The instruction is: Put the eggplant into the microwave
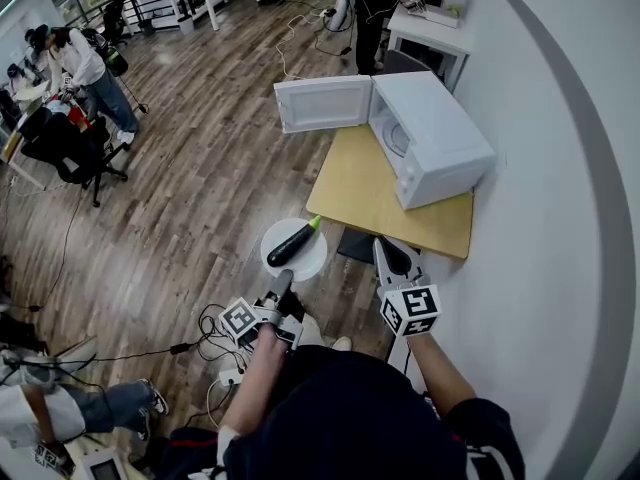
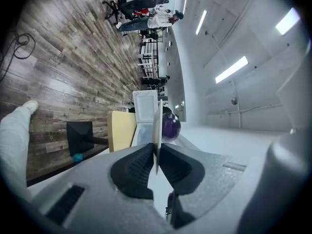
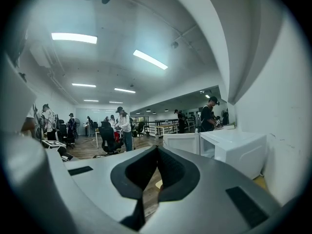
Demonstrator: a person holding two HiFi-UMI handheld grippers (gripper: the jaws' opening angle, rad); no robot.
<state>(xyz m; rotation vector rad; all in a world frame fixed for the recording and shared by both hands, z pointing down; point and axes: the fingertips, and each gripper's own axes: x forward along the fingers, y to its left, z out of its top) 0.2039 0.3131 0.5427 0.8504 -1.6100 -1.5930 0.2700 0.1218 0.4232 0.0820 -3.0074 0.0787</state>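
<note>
Eggplant (image 1: 292,244) on a white plate (image 1: 308,264), held by a rim pinch, short of the open microwave (image 1: 432,136).

Slippage is judged the main hazard. The plate is gripped only at its thin edge by the left gripper (image 1: 284,279), so it could pivot or sag in the jaws, and the loose, rounded eggplant could then roll off onto the floor. The open door (image 1: 322,103) or the wooden table (image 1: 372,196) could also be struck on approach. The eggplant is seen at twelve o'clock of the left gripper, just beyond its pads and untouched by them. The right gripper (image 1: 384,244) is pressed together on nothing, at three o'clock of the plate. The microwave stands at one o'clock, well apart.
</note>
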